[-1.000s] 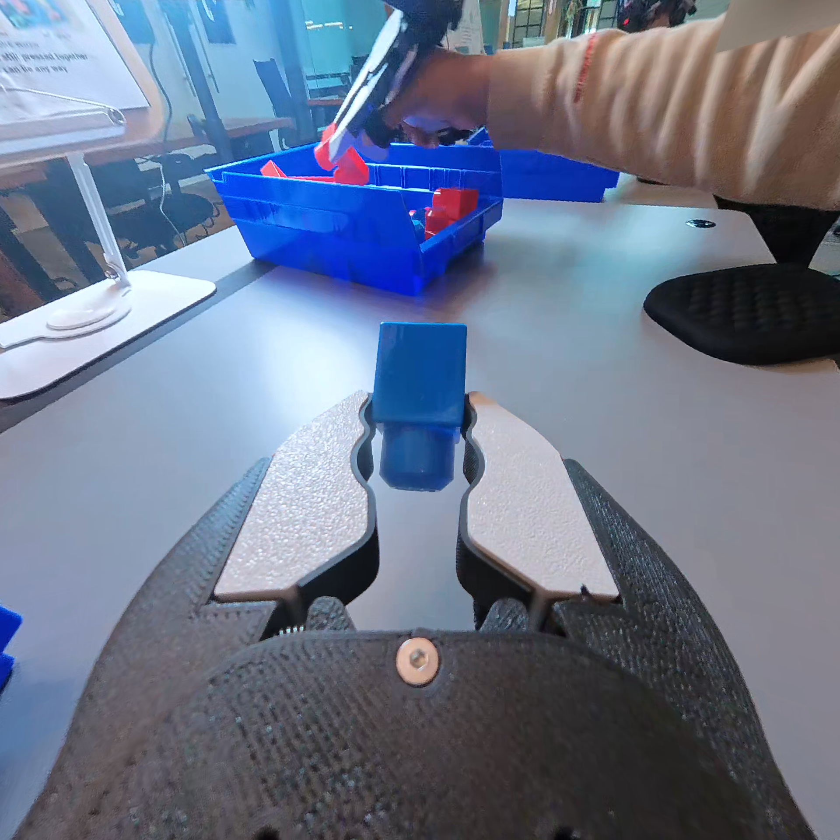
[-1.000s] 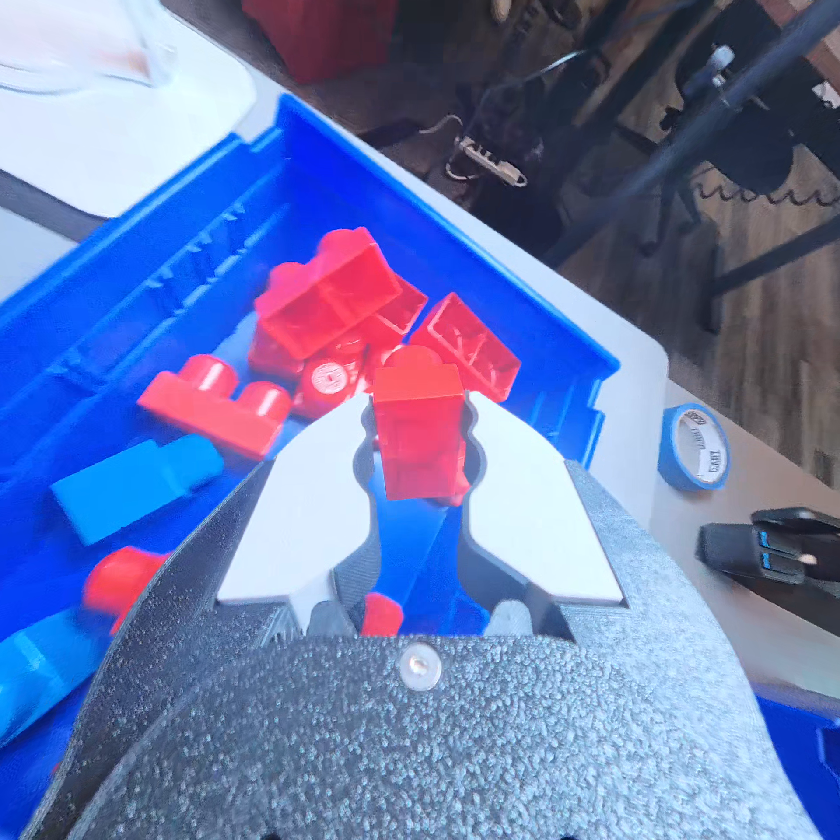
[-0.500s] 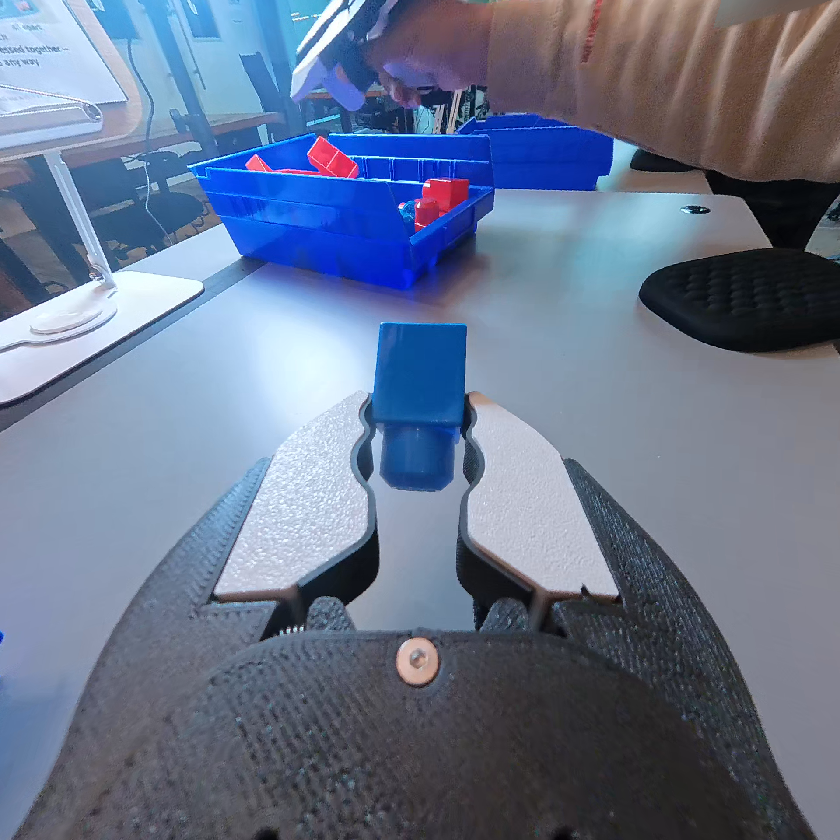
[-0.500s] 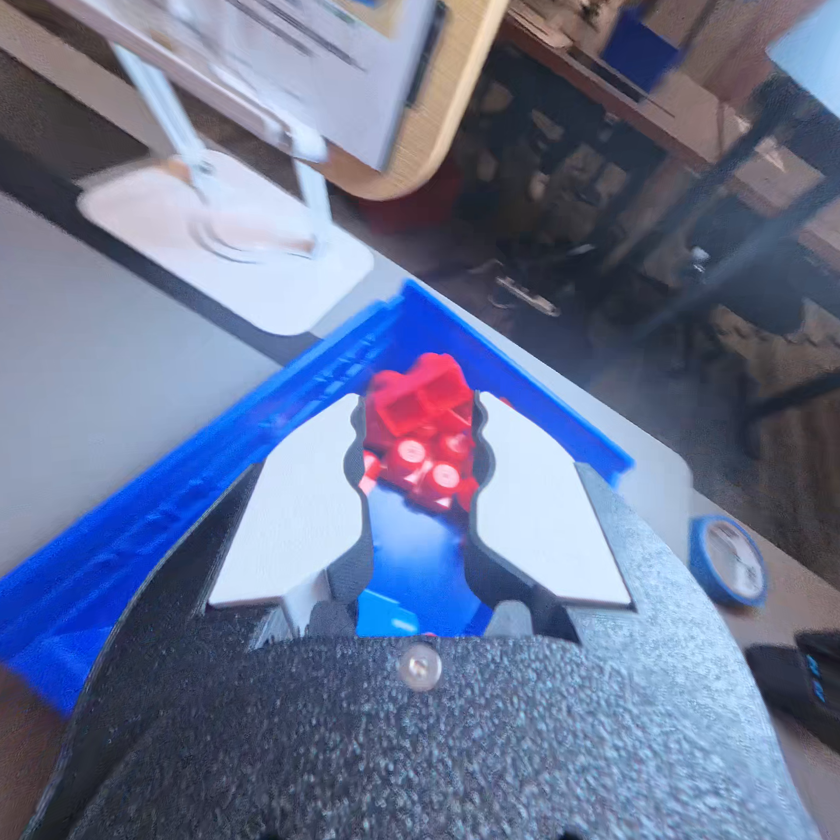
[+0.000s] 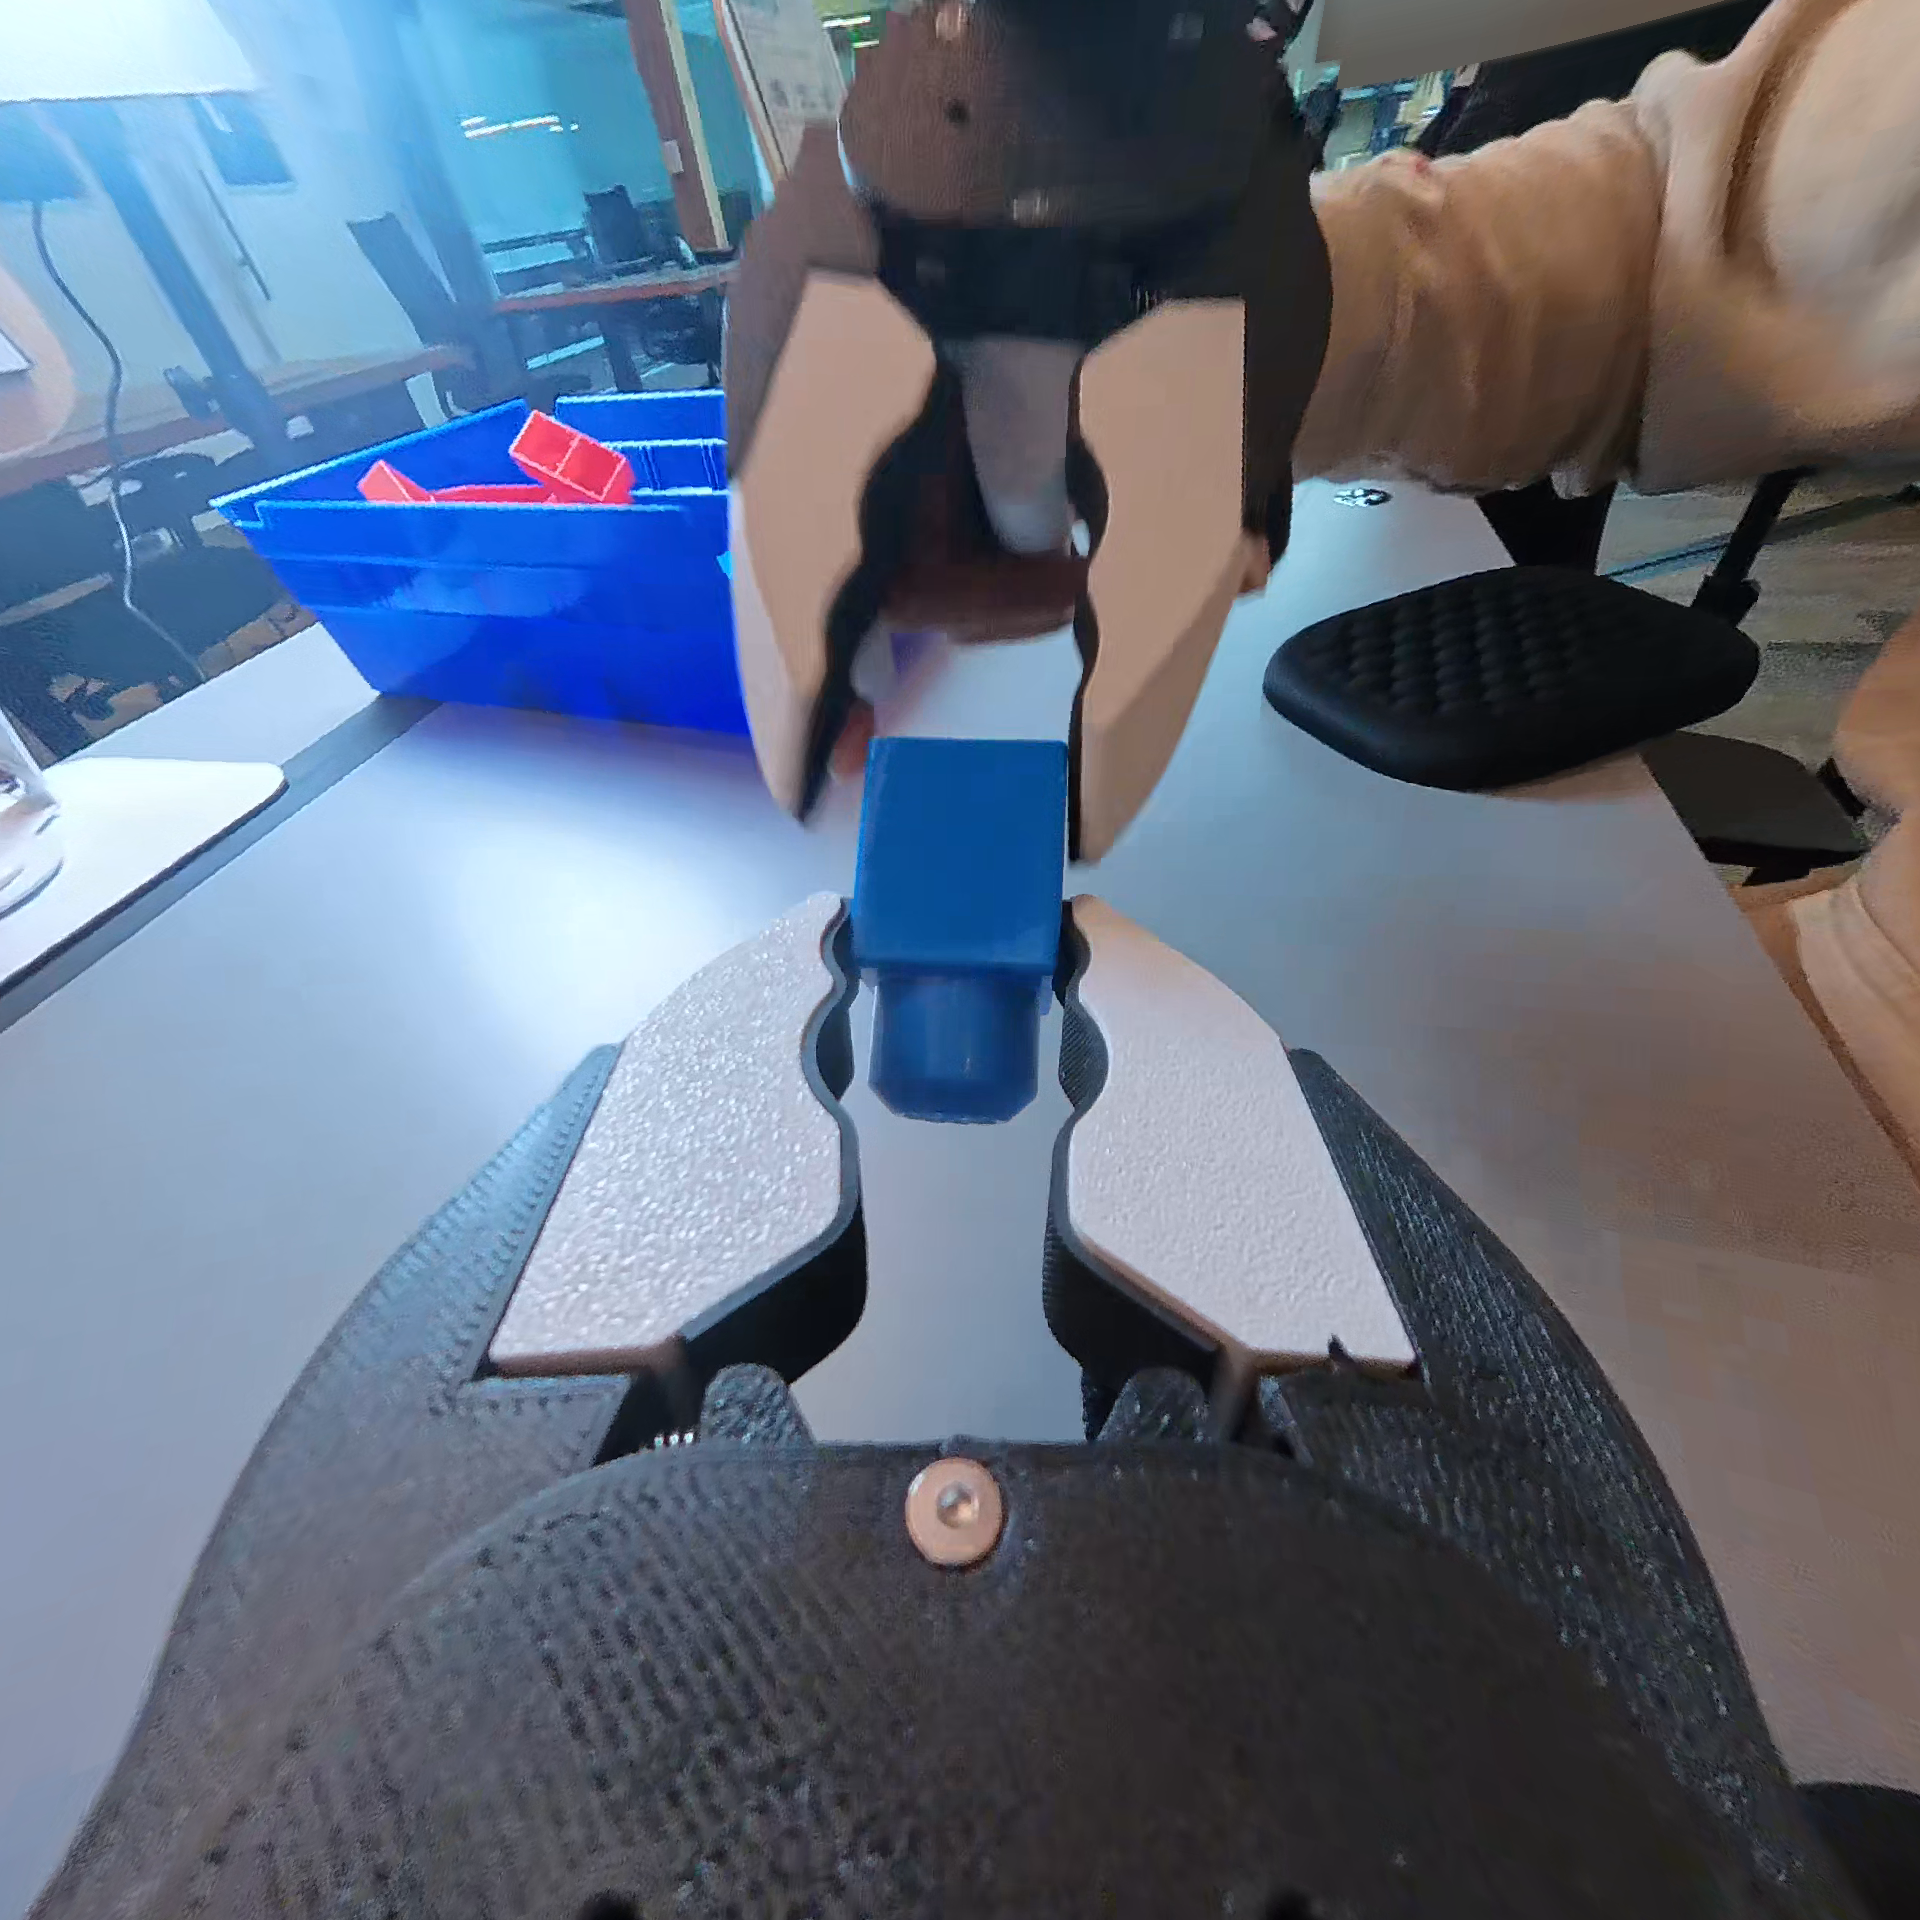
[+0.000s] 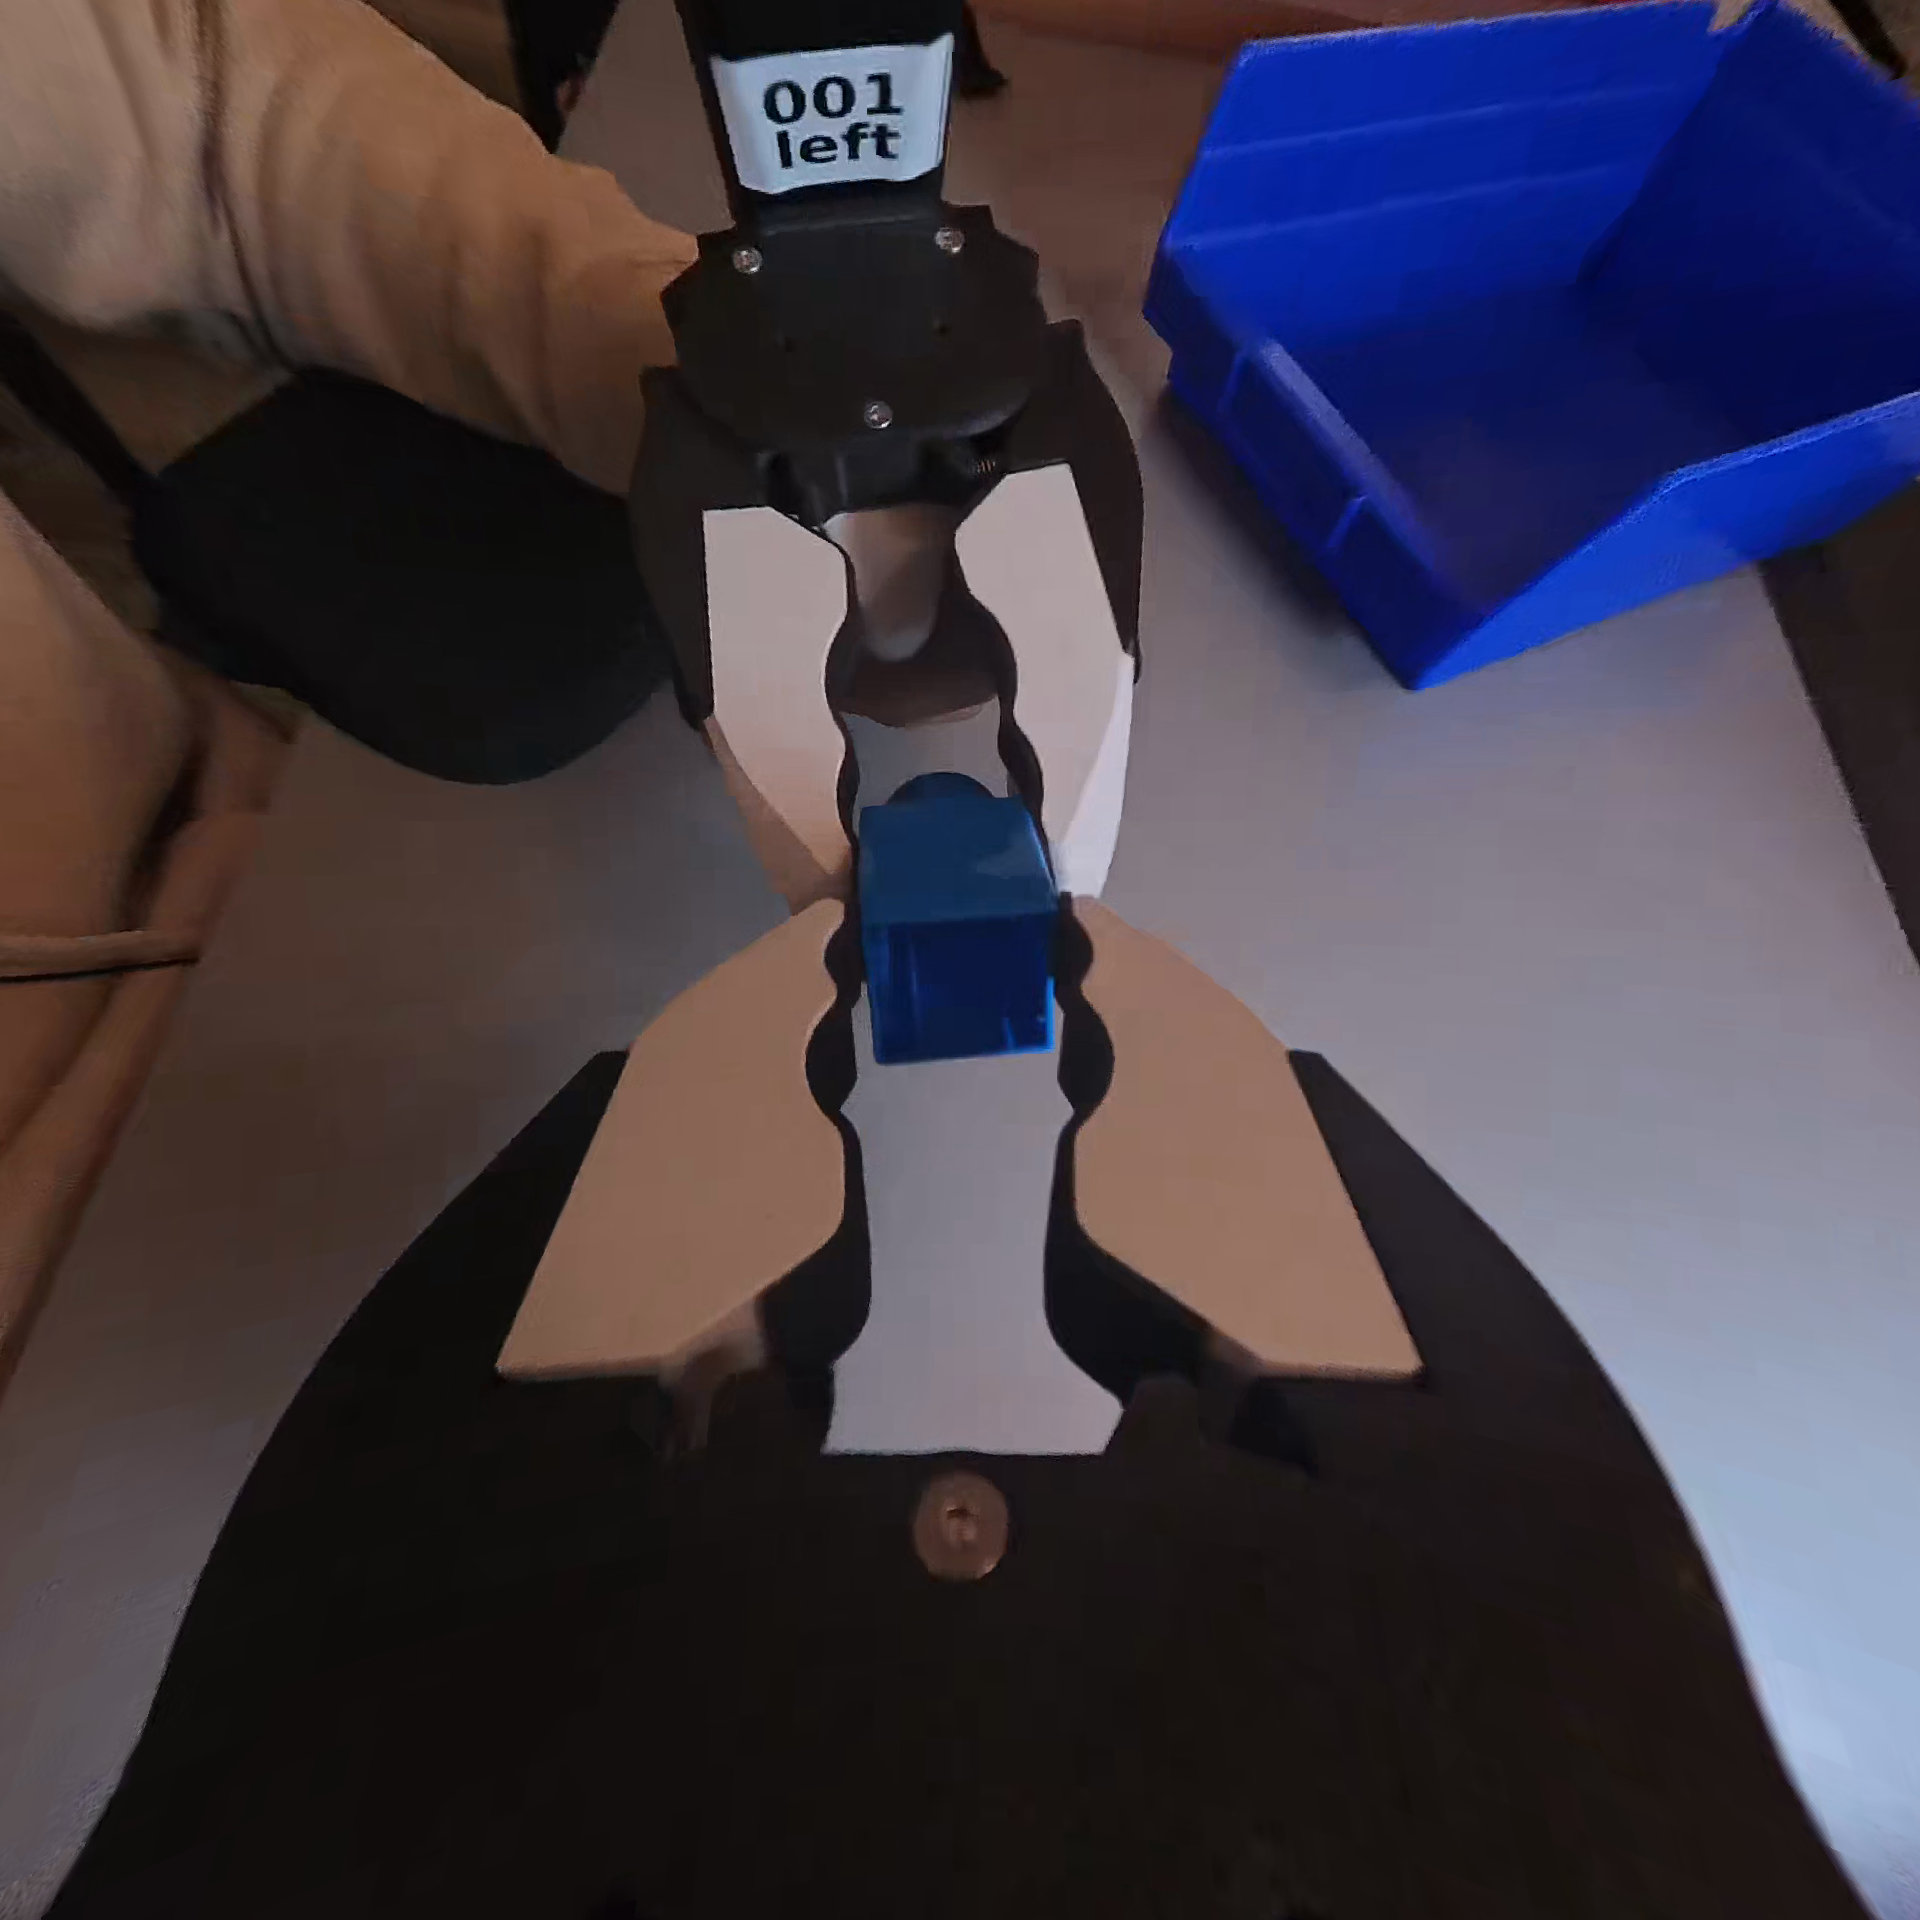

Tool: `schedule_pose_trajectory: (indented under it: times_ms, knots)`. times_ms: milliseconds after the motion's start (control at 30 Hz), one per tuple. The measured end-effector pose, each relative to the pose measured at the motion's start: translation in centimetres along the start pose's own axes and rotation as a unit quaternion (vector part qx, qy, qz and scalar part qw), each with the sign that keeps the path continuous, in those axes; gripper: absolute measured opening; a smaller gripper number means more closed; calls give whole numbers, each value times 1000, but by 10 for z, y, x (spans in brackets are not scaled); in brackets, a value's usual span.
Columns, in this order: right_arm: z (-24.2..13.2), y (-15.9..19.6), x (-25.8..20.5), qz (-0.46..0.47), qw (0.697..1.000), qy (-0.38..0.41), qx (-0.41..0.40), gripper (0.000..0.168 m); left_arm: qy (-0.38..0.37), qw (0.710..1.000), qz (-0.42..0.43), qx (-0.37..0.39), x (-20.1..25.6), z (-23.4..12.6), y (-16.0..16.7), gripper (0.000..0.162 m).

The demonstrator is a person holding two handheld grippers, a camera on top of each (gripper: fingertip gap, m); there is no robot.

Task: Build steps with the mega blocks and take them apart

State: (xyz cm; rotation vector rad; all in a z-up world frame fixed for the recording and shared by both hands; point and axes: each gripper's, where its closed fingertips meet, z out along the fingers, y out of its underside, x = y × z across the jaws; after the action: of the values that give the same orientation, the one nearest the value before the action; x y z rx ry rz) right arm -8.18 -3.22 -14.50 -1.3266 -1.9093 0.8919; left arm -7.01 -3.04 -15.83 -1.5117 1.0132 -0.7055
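My left gripper (image 5: pixel 956 914) is shut on a blue block (image 5: pixel 961 842) and holds it just above the grey table (image 5: pixel 416 987), stud end toward the camera. My right gripper (image 5: pixel 951 831) faces it from the far side, its fingers on either side of the block's far end. In the right wrist view my right gripper (image 6: pixel 956 914) has its pads against the sides of the blue block (image 6: pixel 956 966), hollow end toward the camera. The left gripper (image 6: pixel 940 862) holds the block's stud end beyond. Both views are a little blurred.
A blue bin (image 5: pixel 488 592) with red blocks (image 5: pixel 571 468) stands at the back left. Another blue bin (image 6: pixel 1558 343) lies to the right in the right wrist view. A black pad (image 5: pixel 1507 675) lies at the right, a white stand base (image 5: pixel 135 821) at the left.
My right gripper let a red block go over the bin, swung round to face my left gripper and closed on the blue block's far end. My left gripper kept hold of the blue block.
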Motion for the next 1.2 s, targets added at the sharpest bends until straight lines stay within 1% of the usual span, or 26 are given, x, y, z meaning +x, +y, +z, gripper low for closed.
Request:
schedule_pose_trajectory:
  times_ms: [67,133,200,267,333,367,433,467,533,600,700,867,900,933,1000,1067,1200]
  knots:
    - [4,-1,-2,0,1000,-1,7,35,-5,1000,7,-7,0,-1,2,36]
    - [-7,-5,5,3,1000,13,19,35,-15,1000,-14,22,-5,-5,-7,36]
    - [-30,-4,25,9,998,53,15,35,-35,998,-30,33,-16,-10,-11,38]
    - [-66,9,59,28,992,126,-9,35,-51,997,-44,45,-25,-15,-14,38]
    - [-112,37,98,67,975,208,-50,35,-52,996,-58,54,-27,-17,-18,37]
    - [-138,58,119,80,960,258,-77,35,-52,996,-54,55,-26,-18,-19,36]
    - [-187,111,150,110,923,336,-153,36,-57,997,-32,44,-24,-15,-18,35]
    - [-208,136,161,131,903,368,-179,36,-57,997,-22,36,-22,-13,-16,35]
    - [-232,172,172,182,881,393,-191,36,-51,998,-12,26,-17,-9,-12,35]
    - [-239,194,177,224,869,401,-183,35,-46,999,-8,14,-15,-5,-6,35]
    - [-234,203,186,231,866,407,-177,35,-46,999,-1,-1,-14,-2,1,34]
    - [-195,183,193,253,890,357,-129,36,-55,998,-1,-5,-19,-3,3,33]
    - [-186,181,189,256,897,334,-134,36,-56,998,-2,-6,-20,-4,4,33]
    - [-176,182,183,262,903,308,-147,43,-57,998,-2,-7,-20,-4,5,33]
    - [-165,184,171,256,910,274,-175,48,-57,998,-1,-9,-21,-4,6,33]
    - [-165,180,167,237,915,278,-173,49,-57,998,0,-10,-21,-3,6,33]
    - [-178,155,156,230,922,294,-105,49,-67,998,0,-16,-25,-4,9,33]
